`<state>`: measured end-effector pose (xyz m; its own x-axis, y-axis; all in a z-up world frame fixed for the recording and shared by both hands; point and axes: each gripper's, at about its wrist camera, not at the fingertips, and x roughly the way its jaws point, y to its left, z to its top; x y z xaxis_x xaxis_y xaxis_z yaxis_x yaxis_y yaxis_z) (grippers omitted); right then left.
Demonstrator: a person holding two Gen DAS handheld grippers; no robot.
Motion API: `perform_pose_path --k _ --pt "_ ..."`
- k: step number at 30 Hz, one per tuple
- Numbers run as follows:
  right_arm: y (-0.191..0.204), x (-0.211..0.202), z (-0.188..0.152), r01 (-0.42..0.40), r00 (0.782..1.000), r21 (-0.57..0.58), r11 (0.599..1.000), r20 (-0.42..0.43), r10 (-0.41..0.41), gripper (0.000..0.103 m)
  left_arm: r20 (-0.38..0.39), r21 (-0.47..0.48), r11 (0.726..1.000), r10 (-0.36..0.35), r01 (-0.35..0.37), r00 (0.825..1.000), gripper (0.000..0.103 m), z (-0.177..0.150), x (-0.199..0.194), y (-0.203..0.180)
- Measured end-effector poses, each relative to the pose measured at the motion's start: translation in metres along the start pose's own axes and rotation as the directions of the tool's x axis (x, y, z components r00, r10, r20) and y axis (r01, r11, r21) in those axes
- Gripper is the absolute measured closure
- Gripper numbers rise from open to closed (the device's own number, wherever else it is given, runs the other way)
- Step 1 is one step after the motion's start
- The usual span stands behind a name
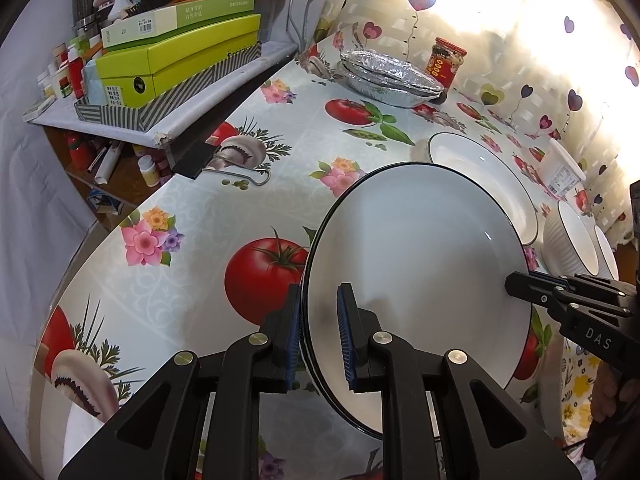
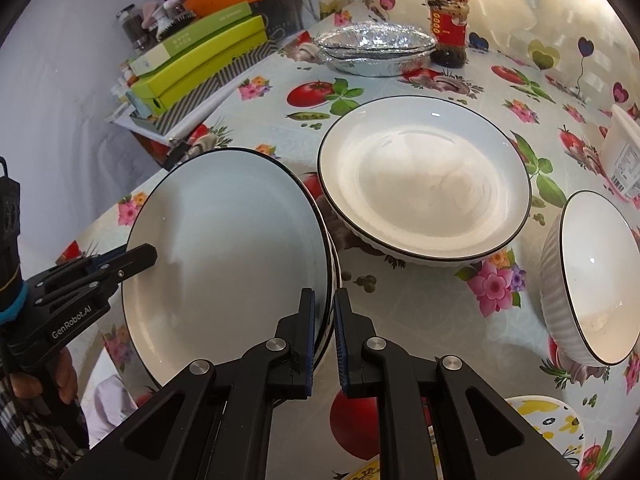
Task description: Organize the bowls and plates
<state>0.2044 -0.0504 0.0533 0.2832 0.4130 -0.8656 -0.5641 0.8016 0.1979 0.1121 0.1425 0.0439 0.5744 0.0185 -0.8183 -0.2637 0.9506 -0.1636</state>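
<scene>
A white plate with a black rim (image 1: 416, 264) (image 2: 228, 264) is held between both grippers, and more rim lines show under its edge like a stack. My left gripper (image 1: 320, 296) (image 2: 148, 256) is shut on its left rim. My right gripper (image 2: 324, 296) (image 1: 516, 280) is shut on the opposite rim. Just beyond it, a deeper white plate (image 1: 480, 168) (image 2: 424, 184) lies on the tablecloth. A ribbed white bowl (image 1: 568, 240) (image 2: 592, 280) stands further right, with a second bowl rim (image 1: 606, 248) behind it.
At the back of the table stand stacked foil trays (image 1: 388, 76) (image 2: 376, 52) and a red-labelled jar (image 1: 446, 64) (image 2: 448, 20). A white tub (image 1: 560, 172) (image 2: 624, 152) is at the right. A shelf of green boxes (image 1: 180, 60) borders the table's left edge, where a binder clip (image 1: 192, 164) grips the cloth.
</scene>
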Motion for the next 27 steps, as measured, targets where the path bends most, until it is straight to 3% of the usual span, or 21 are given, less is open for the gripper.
perform_pose_path --k 16,20,27 --pt "0.015 -0.006 -0.008 0.059 0.998 -0.056 0.997 0.038 -0.057 0.090 -0.012 0.004 1.000 0.015 -0.015 1.000 0.078 -0.003 0.000 -0.002" --pt "0.029 -0.010 -0.007 0.016 0.998 -0.093 0.996 0.056 -0.011 0.090 -0.008 0.006 1.000 0.011 -0.011 1.000 0.078 -0.004 0.000 -0.003" --pt "0.032 -0.009 -0.006 0.012 0.998 -0.093 0.996 0.064 -0.006 0.090 -0.013 0.008 1.000 -0.004 0.004 1.000 0.075 -0.004 -0.001 -0.002"
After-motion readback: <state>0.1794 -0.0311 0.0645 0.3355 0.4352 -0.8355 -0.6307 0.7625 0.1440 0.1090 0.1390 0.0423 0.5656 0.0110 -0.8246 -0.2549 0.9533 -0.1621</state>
